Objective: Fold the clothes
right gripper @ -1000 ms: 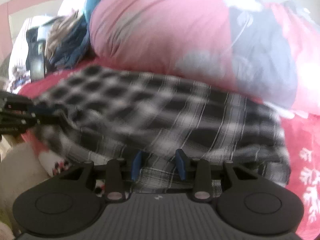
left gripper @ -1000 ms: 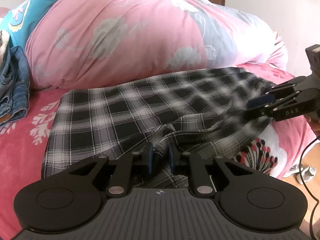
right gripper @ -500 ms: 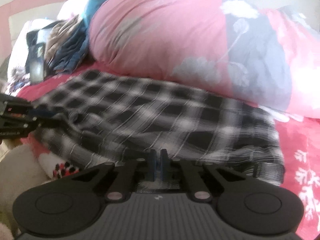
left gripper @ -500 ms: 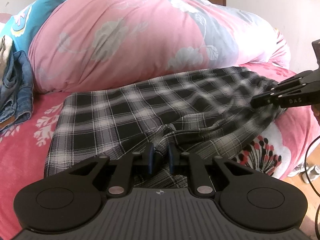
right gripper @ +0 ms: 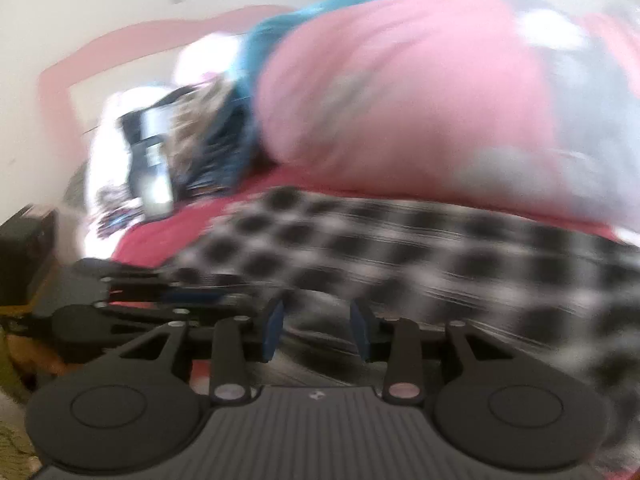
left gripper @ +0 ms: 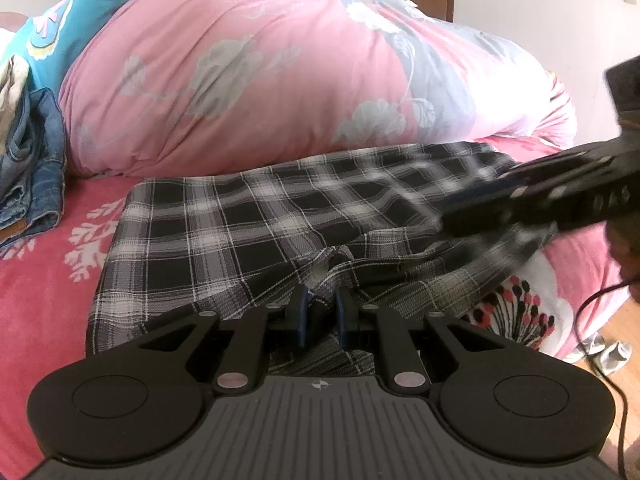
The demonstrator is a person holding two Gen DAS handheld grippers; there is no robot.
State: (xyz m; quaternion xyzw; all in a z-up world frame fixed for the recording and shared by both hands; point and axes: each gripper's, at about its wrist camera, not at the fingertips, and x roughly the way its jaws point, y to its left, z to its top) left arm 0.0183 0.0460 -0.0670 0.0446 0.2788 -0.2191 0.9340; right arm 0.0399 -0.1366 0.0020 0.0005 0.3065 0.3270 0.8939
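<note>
While the left hand-held gripper (left gripper: pixel 320 314) is staying pinched on a raised fold of the black-and-white plaid cotton garment (left gripper: pixel 256 224) lying on the pink bed (left gripper: pixel 44 280), the right hand-held gripper (right gripper: pixel 316 328) is opening again after a brief clamp, blurred, with nothing visibly pressed between its pads; the right-side hem is likely being released, so regrasping is needed. One plaid garment, two grippers, one pink floral duvet (left gripper: pixel 248 80), one blue denim pile (left gripper: pixel 32 168).
</note>
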